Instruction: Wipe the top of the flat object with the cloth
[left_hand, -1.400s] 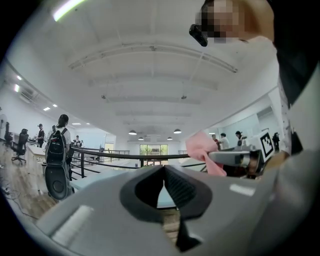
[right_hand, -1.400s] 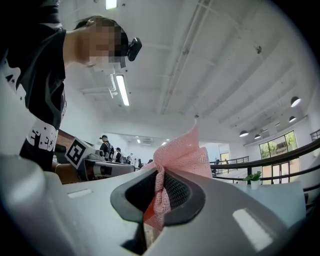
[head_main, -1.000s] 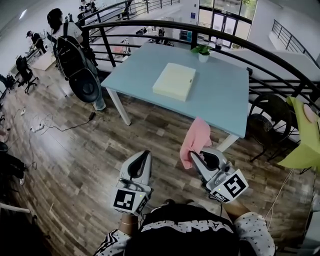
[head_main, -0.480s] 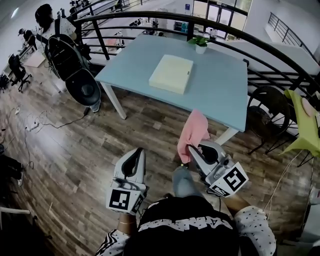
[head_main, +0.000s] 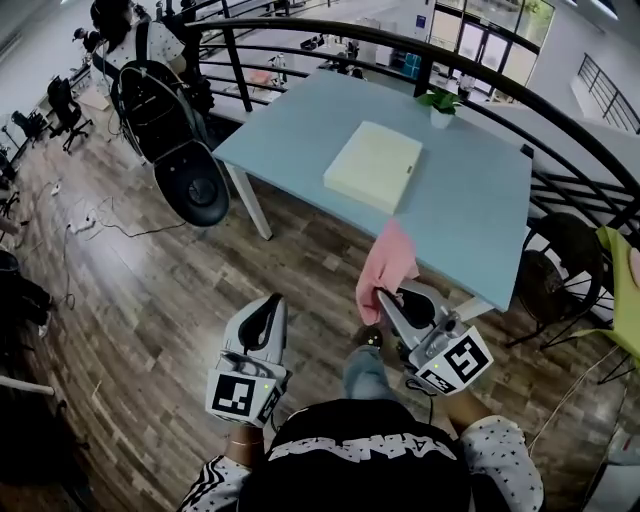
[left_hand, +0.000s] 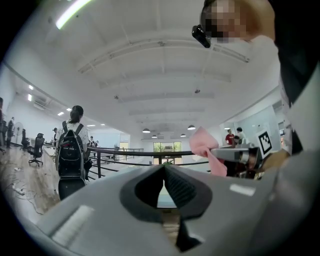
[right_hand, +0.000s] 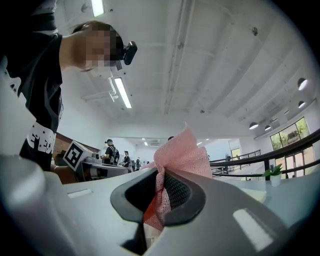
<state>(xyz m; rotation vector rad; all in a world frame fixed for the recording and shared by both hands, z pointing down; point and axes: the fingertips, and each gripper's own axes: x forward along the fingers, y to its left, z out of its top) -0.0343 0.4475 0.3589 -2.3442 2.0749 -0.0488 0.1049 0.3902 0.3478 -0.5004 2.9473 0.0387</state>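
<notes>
One pink cloth (head_main: 386, 262) — pinched in right gripper (head_main: 386, 299), left gripper (head_main: 271, 305) jaws together

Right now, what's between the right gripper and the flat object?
In the head view, only the cloth held in the right gripper, then bare table before the flat object.

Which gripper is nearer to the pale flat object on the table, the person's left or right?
Right. The right gripper, holding the pink cloth, is just short of the table's near edge, facing the flat object; the left gripper hangs further left over the floor.
</notes>
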